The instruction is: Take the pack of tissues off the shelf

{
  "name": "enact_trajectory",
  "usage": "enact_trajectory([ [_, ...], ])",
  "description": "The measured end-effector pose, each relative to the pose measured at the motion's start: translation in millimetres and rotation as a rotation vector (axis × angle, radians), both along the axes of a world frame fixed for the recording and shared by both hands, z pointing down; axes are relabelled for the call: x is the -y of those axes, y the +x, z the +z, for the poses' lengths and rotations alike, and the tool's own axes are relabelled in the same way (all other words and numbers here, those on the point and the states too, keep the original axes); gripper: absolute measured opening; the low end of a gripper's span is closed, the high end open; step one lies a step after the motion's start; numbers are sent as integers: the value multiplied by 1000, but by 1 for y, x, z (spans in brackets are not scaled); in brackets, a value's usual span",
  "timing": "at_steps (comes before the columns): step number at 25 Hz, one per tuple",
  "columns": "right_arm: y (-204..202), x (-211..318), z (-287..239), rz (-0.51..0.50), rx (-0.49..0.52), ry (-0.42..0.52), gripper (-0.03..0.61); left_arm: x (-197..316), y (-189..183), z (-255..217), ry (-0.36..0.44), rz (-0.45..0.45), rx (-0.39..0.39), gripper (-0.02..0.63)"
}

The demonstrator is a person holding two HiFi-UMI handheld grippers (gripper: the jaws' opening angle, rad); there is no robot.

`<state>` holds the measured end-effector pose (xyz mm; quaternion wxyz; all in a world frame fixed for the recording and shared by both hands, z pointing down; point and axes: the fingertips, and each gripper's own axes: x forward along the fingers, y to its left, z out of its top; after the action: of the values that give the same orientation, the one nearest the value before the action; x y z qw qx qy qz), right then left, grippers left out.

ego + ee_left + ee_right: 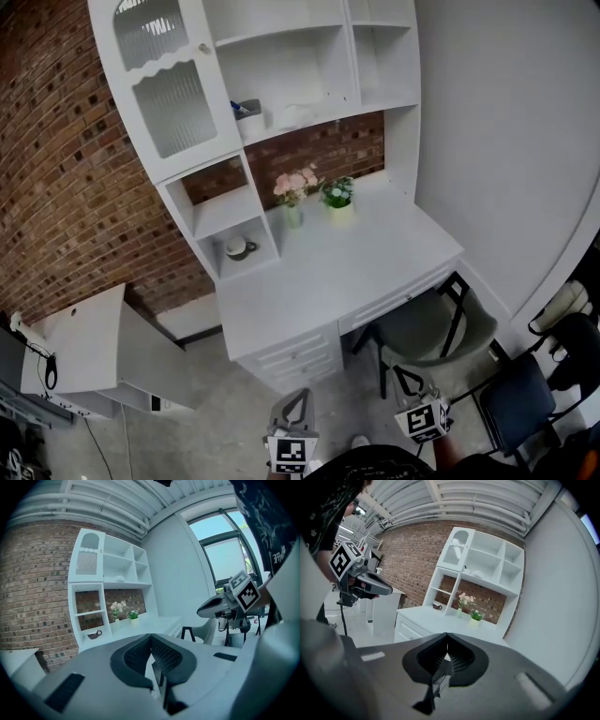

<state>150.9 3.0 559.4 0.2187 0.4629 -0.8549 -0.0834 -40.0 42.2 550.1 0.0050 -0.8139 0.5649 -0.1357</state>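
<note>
Study corner: white desk (375,258), hutch shelves (281,66), brick wall (56,187), potted flowers (294,186), chair (424,328).

A pale object (296,114) on the shelf (337,113) is too small to identify.

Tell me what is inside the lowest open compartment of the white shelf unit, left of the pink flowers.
One small round cup with a handle stands in that lowest open compartment. The spot behind the cup is covered; what the cup holds cannot be seen.
</note>
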Motion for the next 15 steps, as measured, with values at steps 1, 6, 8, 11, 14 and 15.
enact_trajectory([
  [1, 2, 6, 0, -3, -2, 0, 5, 6, 3, 0, 1, -3, 3, 9],
  [6, 12, 38, 4, -23, -13, 9, 5, 35, 14, -1, 7, -16, 2, 8],
  [8, 13, 47, 2, -27, -10, 5, 5, 45, 17, -1, 10, -18, 3, 8],
  [11, 15, 59, 4, -32, -4, 2, 5, 57, 21, 0, 11, -21, 4, 8],
  [14, 14, 66, 4, -41, -2, -6, 5, 66, 25, 2, 9, -22, 2, 9],
  [15, 14, 67, 5, -45, 0, -8, 5, 69, 26, 2, 7, -21, 2, 8],
])
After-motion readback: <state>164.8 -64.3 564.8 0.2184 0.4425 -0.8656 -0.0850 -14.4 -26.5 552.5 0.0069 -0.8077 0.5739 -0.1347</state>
